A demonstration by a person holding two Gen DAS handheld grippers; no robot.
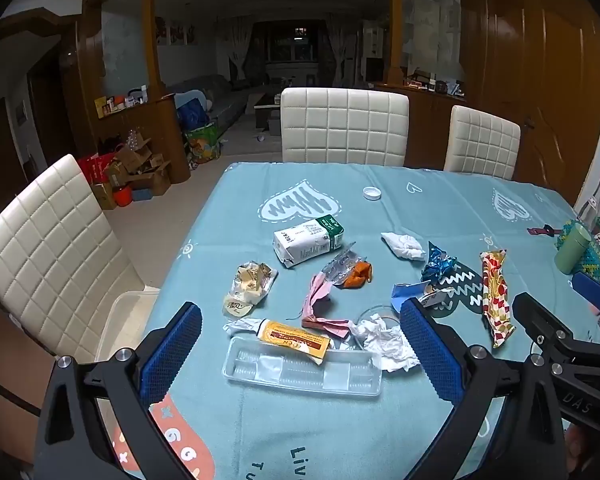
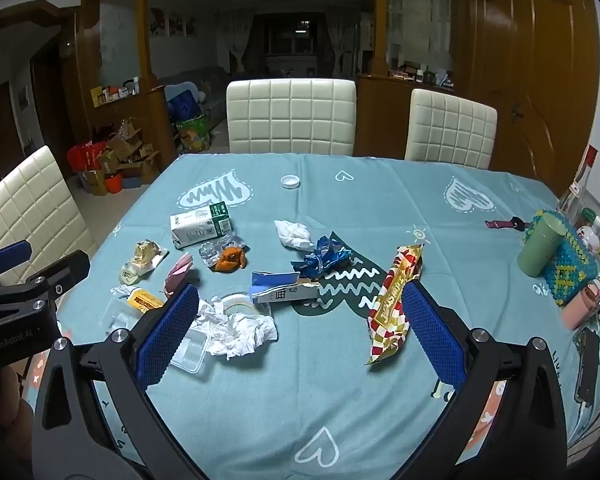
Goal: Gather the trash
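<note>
Trash [image 1: 388, 342] litters the counter [image 1: 460, 208], light and crumpled, easily pinched mid-wad; both tongs [image 1: 300, 344] [image 2: 300, 328] gape wide, empty.

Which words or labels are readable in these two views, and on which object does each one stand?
"GenRobot AI": body of the left hand-held gripper.
"DAS": body of the right hand-held gripper, partly cut off.
"LIV": tablecloth, near edge, cut off.
Too blurred to read: print on the milk carton, red-gold wrapper and yellow tube.
</note>
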